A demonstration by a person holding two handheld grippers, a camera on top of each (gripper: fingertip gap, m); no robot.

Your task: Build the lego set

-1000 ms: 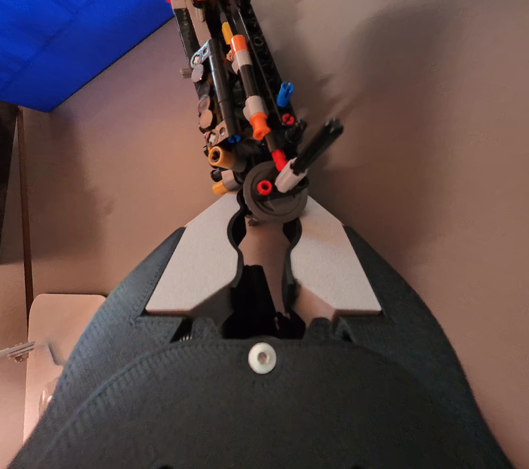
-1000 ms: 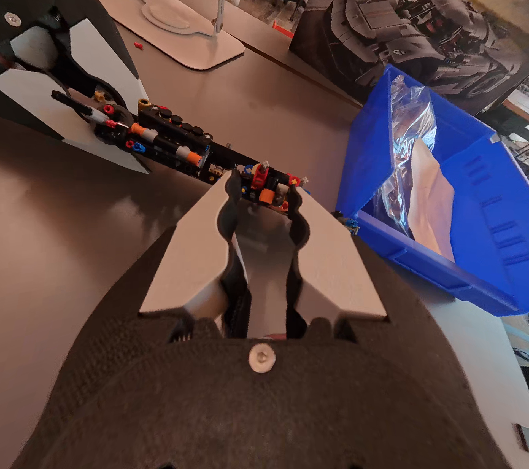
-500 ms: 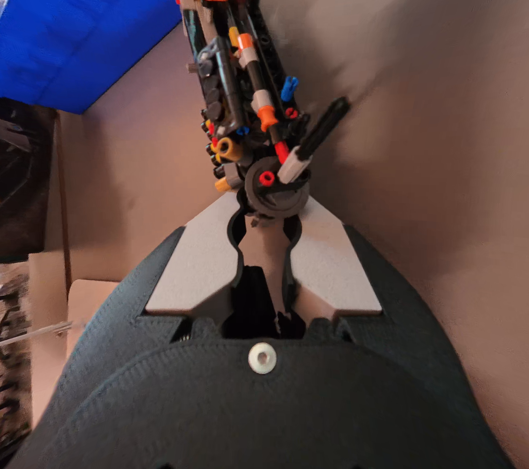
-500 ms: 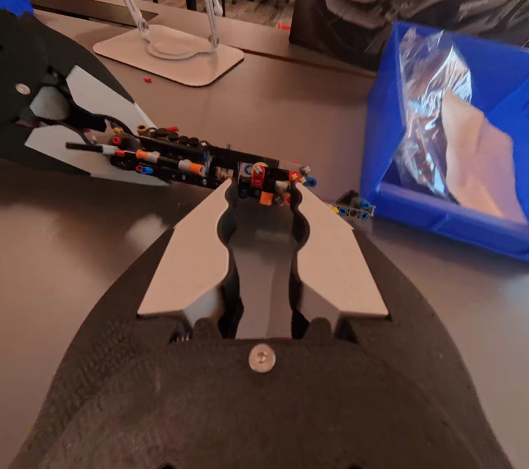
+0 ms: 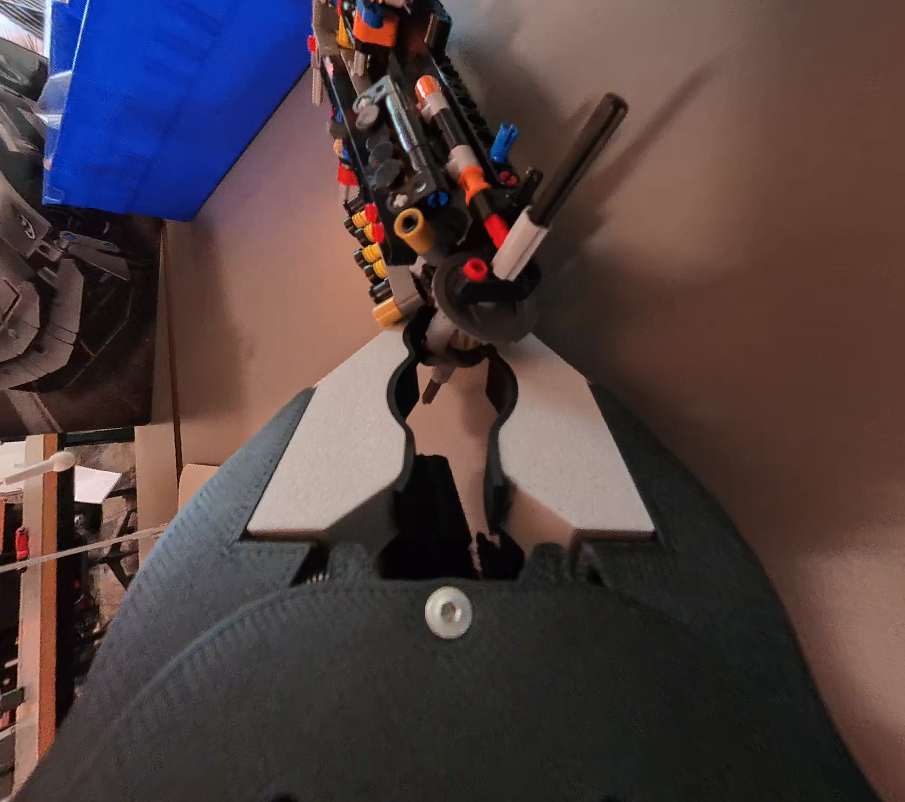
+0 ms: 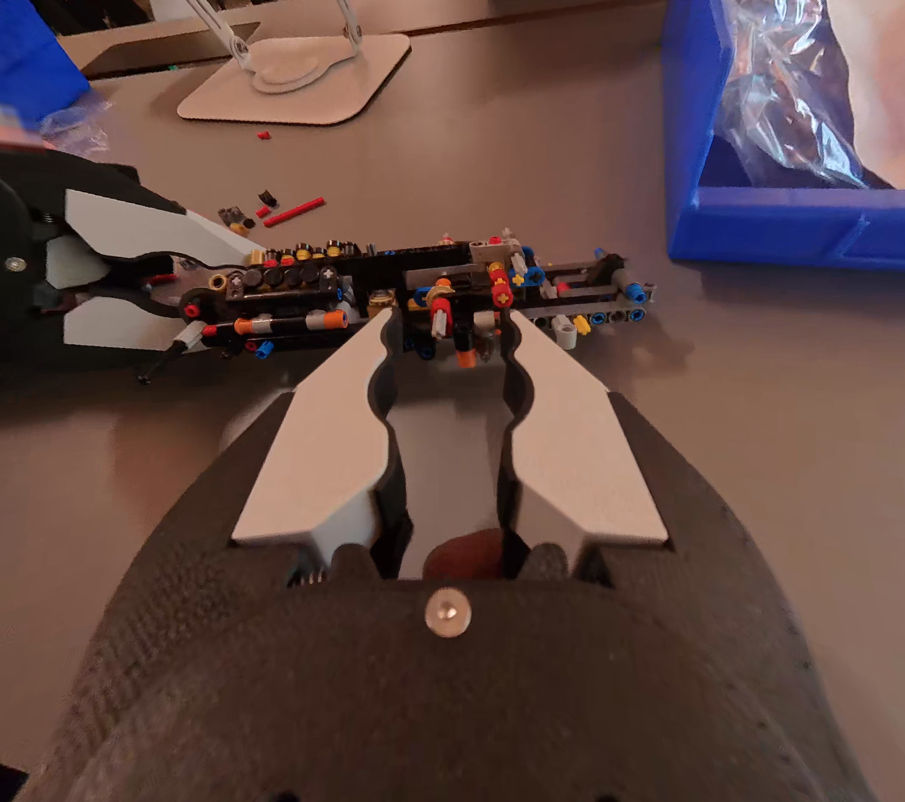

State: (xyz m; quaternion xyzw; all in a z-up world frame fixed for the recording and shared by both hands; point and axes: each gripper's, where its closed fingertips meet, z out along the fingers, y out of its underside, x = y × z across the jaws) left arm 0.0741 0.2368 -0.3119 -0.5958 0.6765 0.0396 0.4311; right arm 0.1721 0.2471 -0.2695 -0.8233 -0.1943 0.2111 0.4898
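1. Left wrist view: left gripper (image 5: 458, 340) is clamped on the near end of the lego model (image 5: 416, 171), at a dark round wheel part (image 5: 482, 308). The model runs away from the camera over the brown table (image 5: 734, 191). A black rod (image 5: 573, 161) sticks out to one side. A blue bin (image 5: 161, 68) stands beside it. The far end is blurred; a pale finger, apparently the other gripper's, meets it there.
2. Right wrist view: right gripper (image 6: 448, 328) grips the model's middle section, fingers pressed on either side. The model lies long across the table, its left end in the left gripper.
3. Loose red pieces (image 6: 294, 210) lie behind the model. A white lamp base (image 6: 294, 81) stands farther back. A clear plastic bag (image 6: 793, 44) sits inside the bin.
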